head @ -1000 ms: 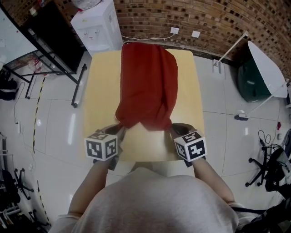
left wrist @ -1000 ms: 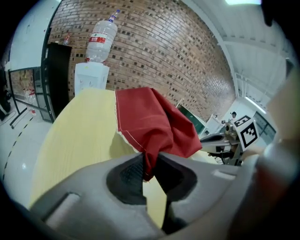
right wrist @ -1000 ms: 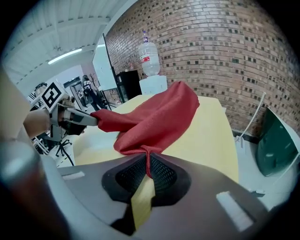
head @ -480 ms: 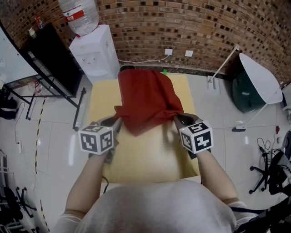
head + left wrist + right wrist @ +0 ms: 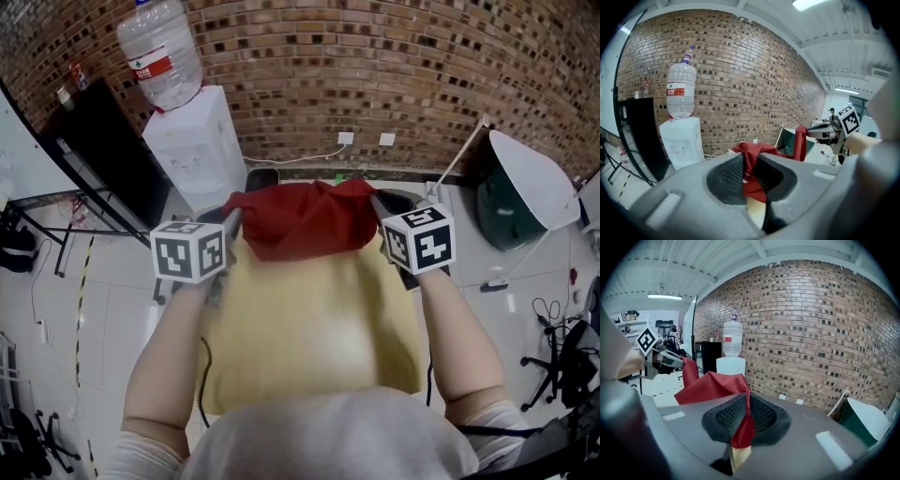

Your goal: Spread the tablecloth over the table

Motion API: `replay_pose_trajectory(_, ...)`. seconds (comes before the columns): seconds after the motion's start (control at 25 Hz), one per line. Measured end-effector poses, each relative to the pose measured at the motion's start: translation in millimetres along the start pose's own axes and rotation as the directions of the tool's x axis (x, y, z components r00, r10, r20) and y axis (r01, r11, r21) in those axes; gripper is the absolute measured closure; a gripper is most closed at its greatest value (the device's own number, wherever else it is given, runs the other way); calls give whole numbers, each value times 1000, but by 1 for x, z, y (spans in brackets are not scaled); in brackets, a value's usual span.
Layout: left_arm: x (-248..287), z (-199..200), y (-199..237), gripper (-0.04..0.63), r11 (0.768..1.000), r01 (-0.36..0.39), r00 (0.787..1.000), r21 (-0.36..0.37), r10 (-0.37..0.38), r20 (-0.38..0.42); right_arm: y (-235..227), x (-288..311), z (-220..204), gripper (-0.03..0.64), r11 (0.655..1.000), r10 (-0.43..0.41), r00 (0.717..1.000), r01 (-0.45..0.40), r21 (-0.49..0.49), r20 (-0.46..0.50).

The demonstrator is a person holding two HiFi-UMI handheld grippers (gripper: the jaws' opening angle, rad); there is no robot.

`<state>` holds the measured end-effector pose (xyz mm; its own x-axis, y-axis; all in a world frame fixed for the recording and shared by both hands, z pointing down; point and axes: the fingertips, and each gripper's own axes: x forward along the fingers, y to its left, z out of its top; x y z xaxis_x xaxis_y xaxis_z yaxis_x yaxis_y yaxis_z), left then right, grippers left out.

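Note:
A red tablecloth (image 5: 302, 219) hangs bunched in the air over the far end of the pale wooden table (image 5: 309, 319). My left gripper (image 5: 232, 217) is shut on its left corner, and red fabric (image 5: 751, 161) is pinched between the pads in the left gripper view. My right gripper (image 5: 377, 203) is shut on the right corner, with a strip of the cloth (image 5: 745, 420) caught between its jaws. Both grippers are raised and held apart, with the cloth sagging between them. The right gripper's cube (image 5: 848, 121) shows at the right of the left gripper view.
A white water dispenser (image 5: 192, 145) with a bottle (image 5: 161, 42) stands against the brick wall (image 5: 394, 56) at the far left. A black frame stand (image 5: 89, 141) is at the left. A white round reflector and a dark green panel (image 5: 525, 178) lean at the far right.
Both grippers rose and moved away from me toward the brick wall, lifting the cloth off the table. The cloth, which lay stretched along the tabletop, now hangs bunched between them.

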<state>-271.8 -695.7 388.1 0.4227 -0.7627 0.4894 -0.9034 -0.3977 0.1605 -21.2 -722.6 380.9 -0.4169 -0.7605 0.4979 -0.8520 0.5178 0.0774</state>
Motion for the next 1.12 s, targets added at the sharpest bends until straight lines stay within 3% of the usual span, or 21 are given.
replay_pose_trajectory(0.24,20,55,46,557,998,-66,997,22,65,39,-40,35,67,591,997,-54,996,58,-53,67)
replay_pose_trajectory(0.56,40,84,117,557,987,-160,986,12,159,41,-75,77,110,591,989,-122,988,129,-66,95)
replay_pose_trajectory(0.84,64,69,150,558,981,-194,981,5,194,-25,-87,120,75,591,981,-159,986,152,-123,-42)
replay_pose_trajectory(1.12,53,64,180,558,966,-257,966,-28,257,-15,-121,117,56,591,982,-191,980,191,-1,-55)
